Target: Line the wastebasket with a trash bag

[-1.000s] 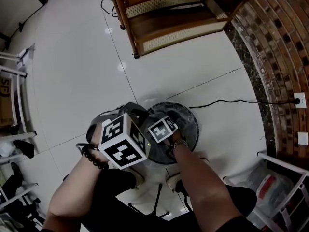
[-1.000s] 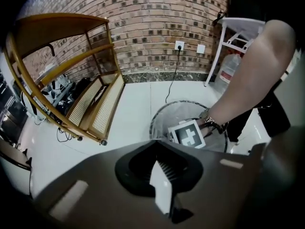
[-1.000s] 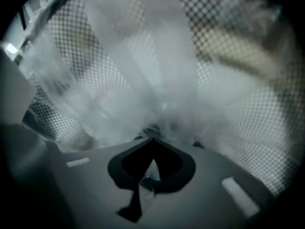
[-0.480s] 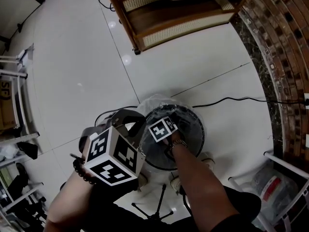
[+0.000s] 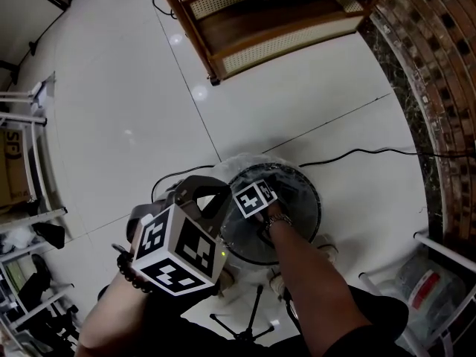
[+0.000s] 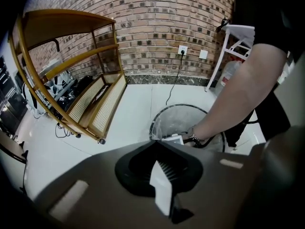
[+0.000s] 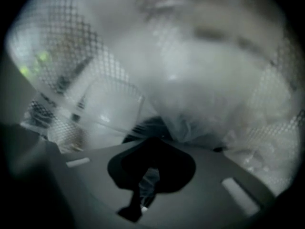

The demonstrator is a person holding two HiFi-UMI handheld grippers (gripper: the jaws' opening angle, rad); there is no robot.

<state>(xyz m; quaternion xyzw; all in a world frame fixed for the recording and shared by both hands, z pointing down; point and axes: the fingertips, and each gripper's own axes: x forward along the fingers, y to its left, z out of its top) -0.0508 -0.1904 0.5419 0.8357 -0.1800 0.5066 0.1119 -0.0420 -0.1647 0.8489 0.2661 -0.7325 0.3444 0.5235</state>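
Observation:
The round black mesh wastebasket [image 5: 305,199] stands on the white floor by my feet. A clear trash bag [image 5: 239,162] lies inside it and bulges over the far left rim. My right gripper [image 5: 257,205] reaches down into the basket, with its marker cube at the rim. Its jaws [image 7: 153,138] are shut with bag film [image 7: 147,178] pinched between them, and bag and mesh fill that view. My left gripper [image 5: 224,202] hovers shut at the basket's left rim [image 6: 157,125], fingertips [image 6: 158,143] near the bag's edge. Whether they pinch any film is hidden.
A wooden shelf rack [image 5: 260,13] stands beyond the basket. A black cable [image 5: 349,153] runs across the floor to the brick wall [image 5: 439,88]. Tripod legs [image 5: 245,320] lie between my feet. White racks stand at the left [image 5: 30,125] and at the lower right [image 5: 439,288].
My right gripper has sunk deeper into the basket with the bag film. The left gripper stays at the left rim; the head view has shifted a little.

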